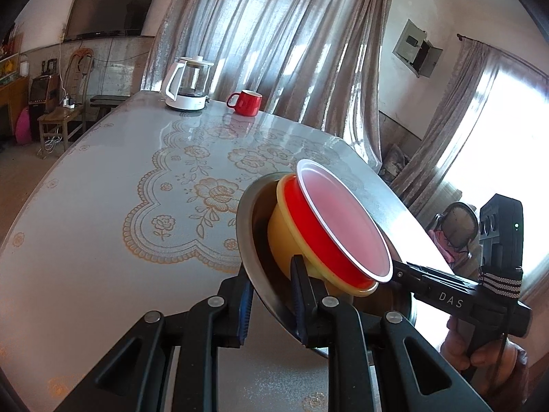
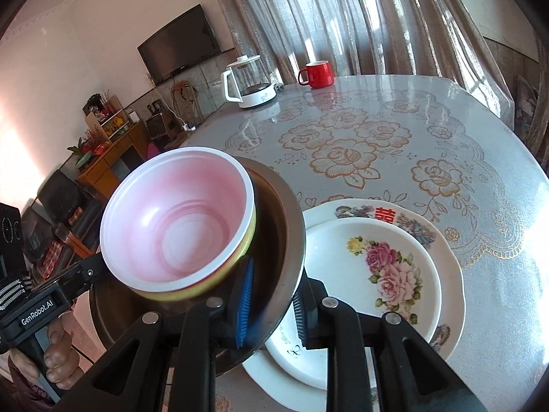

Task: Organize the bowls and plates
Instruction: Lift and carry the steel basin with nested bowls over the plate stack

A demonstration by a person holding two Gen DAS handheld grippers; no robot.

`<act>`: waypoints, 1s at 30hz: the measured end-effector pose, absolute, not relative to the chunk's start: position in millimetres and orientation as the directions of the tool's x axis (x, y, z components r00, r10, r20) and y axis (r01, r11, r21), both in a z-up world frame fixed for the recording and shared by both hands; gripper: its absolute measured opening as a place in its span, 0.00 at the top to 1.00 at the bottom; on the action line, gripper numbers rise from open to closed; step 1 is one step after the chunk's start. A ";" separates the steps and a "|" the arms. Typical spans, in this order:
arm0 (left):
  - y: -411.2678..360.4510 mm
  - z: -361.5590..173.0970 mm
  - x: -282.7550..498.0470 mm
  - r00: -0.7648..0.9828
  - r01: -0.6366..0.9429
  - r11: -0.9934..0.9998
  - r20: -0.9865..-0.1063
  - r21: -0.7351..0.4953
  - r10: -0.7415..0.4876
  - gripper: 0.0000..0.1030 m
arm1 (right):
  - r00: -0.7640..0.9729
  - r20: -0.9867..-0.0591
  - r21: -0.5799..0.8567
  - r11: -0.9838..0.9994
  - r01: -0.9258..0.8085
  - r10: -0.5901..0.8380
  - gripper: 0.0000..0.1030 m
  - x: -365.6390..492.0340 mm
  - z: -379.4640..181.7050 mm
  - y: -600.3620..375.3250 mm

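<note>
- Left tongs [image 1: 271, 295] are clamped on the rim of a metal bowl [image 1: 254, 237], one blue-padded finger outside the wall and one inside.
- Right tongs [image 2: 271, 305] are clamped on the same metal bowl's rim at the opposite side, again one finger inside and one outside.
- The metal bowl is tilted and held above the desk [image 1: 103, 206] between both tongs.
- A yellow bowl [image 1: 284, 237] sits nested in the metal bowl, and a red bowl [image 1: 329, 237] with a white inside sits nested in the yellow one.
- In the right wrist view, two stacked plates [image 2: 394, 274] lie on the desk at 4 o'clock from the bowls; the upper has pink roses.
- A kettle [image 1: 187, 84] and a red mug [image 1: 245, 102] stand at the desk's far edge, at 12 o'clock, near the curtain [image 1: 274, 34].
</note>
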State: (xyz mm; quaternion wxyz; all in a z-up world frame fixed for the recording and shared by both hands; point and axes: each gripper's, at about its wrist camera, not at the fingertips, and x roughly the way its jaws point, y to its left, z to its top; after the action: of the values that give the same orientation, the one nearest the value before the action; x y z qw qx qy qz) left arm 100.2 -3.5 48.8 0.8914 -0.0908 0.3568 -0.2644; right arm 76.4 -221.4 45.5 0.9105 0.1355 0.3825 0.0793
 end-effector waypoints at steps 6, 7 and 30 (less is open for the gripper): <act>-30.9 54.3 101.4 0.572 0.462 0.817 -0.589 -0.345 -0.571 0.80 | 0.713 -0.668 0.314 0.949 0.012 0.213 0.79 62.4 46.7 -245.1; -35.9 54.7 102.1 0.562 0.472 0.811 -0.590 -0.346 -0.580 0.80 | 0.717 -0.667 0.314 0.949 0.023 0.203 0.79 59.7 47.1 -249.7; -102.3 11.6 111.9 0.402 0.533 0.764 -0.686 -0.362 -0.606 0.75 | 0.680 -0.726 0.315 0.929 0.194 0.104 0.79 46.0 13.4 -307.4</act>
State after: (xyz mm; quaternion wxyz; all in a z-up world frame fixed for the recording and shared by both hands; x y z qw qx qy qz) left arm 111.9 -102.3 11.6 0.8363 -0.0426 0.4276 -0.3406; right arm 46.0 -307.4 13.4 0.8973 0.1864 0.3994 -0.0251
